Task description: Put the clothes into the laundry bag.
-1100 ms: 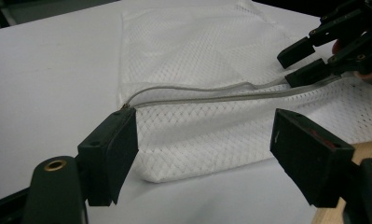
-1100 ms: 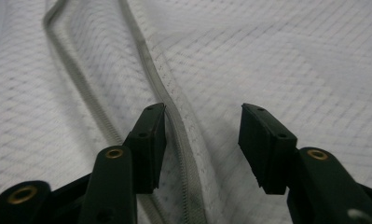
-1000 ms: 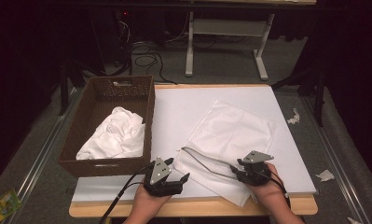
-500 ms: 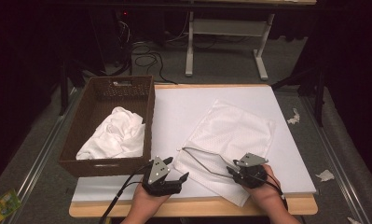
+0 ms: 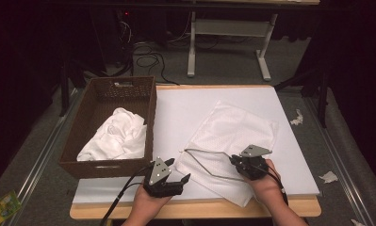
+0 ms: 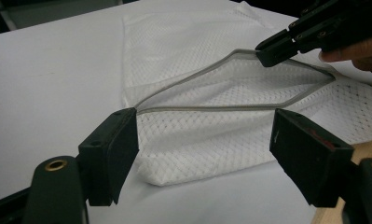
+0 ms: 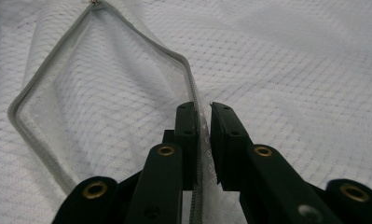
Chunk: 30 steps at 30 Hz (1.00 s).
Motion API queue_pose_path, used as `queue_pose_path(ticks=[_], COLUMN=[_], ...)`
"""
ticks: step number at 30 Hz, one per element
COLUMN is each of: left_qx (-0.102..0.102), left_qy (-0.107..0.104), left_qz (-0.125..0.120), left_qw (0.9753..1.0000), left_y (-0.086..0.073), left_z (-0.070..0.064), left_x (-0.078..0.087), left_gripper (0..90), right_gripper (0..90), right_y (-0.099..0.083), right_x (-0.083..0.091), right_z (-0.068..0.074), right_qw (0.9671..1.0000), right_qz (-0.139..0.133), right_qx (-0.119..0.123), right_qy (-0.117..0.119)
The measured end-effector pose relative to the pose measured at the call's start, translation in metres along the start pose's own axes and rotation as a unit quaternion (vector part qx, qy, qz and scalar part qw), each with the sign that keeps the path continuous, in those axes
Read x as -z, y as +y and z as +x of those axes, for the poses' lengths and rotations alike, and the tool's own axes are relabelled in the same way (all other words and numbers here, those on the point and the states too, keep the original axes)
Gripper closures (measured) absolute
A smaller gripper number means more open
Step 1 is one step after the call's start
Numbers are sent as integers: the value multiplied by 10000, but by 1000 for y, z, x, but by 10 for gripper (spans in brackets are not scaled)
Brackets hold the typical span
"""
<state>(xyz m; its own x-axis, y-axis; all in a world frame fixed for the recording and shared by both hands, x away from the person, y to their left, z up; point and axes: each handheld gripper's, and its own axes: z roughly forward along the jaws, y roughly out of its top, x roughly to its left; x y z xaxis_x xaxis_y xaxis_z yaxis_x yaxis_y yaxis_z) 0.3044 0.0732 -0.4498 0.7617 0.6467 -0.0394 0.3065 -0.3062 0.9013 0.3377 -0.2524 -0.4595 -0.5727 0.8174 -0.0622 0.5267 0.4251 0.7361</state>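
A white mesh bag point(image 5: 232, 127) lies flat on the white table point(image 5: 185, 108), its grey zipper edge point(image 5: 209, 157) pulled into an open loop. My right gripper point(image 5: 233, 162) is shut on that zipper edge, and in the right gripper view the gripper point(image 7: 203, 109) pinches the zipper edge point(image 7: 193, 79) between nearly closed jaws. My left gripper point(image 5: 177, 170) stands open at the bag's near left corner. In the left gripper view the open gripper point(image 6: 204, 121) frames the bag point(image 6: 197, 140) just below the loop, touching nothing, while the right gripper point(image 6: 272, 49) holds the rim up.
A brown wicker basket point(image 5: 150, 108) stands at the table's left with a crumpled white cloth point(image 5: 117, 136) in it. The table's wooden front edge point(image 5: 200, 209) runs just under both hands. Paper scraps point(image 5: 328, 177) lie on the floor at the right.
My right gripper has shifted slightly left with the zipper edge held in it. The left gripper has barely moved and stays open.
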Motion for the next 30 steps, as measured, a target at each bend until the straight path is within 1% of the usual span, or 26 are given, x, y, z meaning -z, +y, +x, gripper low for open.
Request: queue_pose_path(ticks=[4, 6, 8, 10, 11, 13, 14, 15, 17, 18, 19, 21, 23, 24, 25, 26, 28, 29, 30], left_qx=[12, 29, 51, 90, 93, 41, 11, -8, -101, -112, -98, -104, -122, -108, -64, 13, 147, 158, 185], left_qy=[8, -3, -10, -50, -50, -20, -1, 6, 17, 5, 5, 37, 155, 192, 216, 221, 222, 252, 323], left_qz=[-38, -50, -74, -103, -110, -92, -83, -92, -171, -200, -250, -409, -640, -683, -723, -758, -729, -697, -664], left_qw=[10000, 10000, 10000, 9999, 9999, 9999, 10000, 10000, 9998, 9997, 9996, 9991, 9978, 9974, 9971, 9969, 9970, 9971, 9971], left_y=[0, 1, 1, 2, 2, 2, 3, 3, 7, 9, 12, 20, 31, 34, 38, 41, 44, 44, 44], left_z=[1, 0, 0, 0, 0, -1, -2, -2, -4, -5, -5, -5, -5, -4, -3, -1, 4, 6, 9], left_x=[1, 1, 1, 2, 2, 2, 2, 3, 5, 6, 7, 11, 19, 22, 25, 28, 33, 35, 37], left_gripper=[249, 249, 249, 248, 248, 251, 251, 251, 252, 252, 254, 255, 243, 235, 228, 220, 207, 195, 185], right_gripper=[834, 847, 882, 892, 895, 896, 897, 897, 897, 897, 897, 898, 898, 899, 899, 899, 898, 897, 897], right_y=[1, 1, 1, 2, 3, 3, 3, 3, 2, 2, 2, 1, 1, 1, 1, 1, 1, 0, 0], right_x=[-3, -6, -7, -5, -3, 1, 5, 5, 9, 10, 11, 13, 15, 15, 15, 16, 18, 19, 20], right_z=[-1, 1, 4, 6, 6, 7, 8, 8, 8, 9, 9, 8, 6, 5, 4, 4, 4, 4, 4], right_qw=[9999, 9998, 9996, 9996, 9996, 9994, 9990, 9990, 9987, 9985, 9983, 9978, 9973, 9969, 9969, 9966, 9961, 9961, 9960], right_qz=[34, 97, 84, 38, -27, -138, -246, -246, -326, -357, -405, -459, -516, -568, -563, -595, -649, -690, -699], right_qx=[-94, -49, -71, -77, -95, -140, -224, -224, -252, -318, -330, -416, -473, -495, -503, -523, -562, -515, -517], right_qy=[129, 179, 251, 263, 272, 294, 302, 302, 287, 272, 248, 242, 229, 221, 215, 206, 200, 207, 201])
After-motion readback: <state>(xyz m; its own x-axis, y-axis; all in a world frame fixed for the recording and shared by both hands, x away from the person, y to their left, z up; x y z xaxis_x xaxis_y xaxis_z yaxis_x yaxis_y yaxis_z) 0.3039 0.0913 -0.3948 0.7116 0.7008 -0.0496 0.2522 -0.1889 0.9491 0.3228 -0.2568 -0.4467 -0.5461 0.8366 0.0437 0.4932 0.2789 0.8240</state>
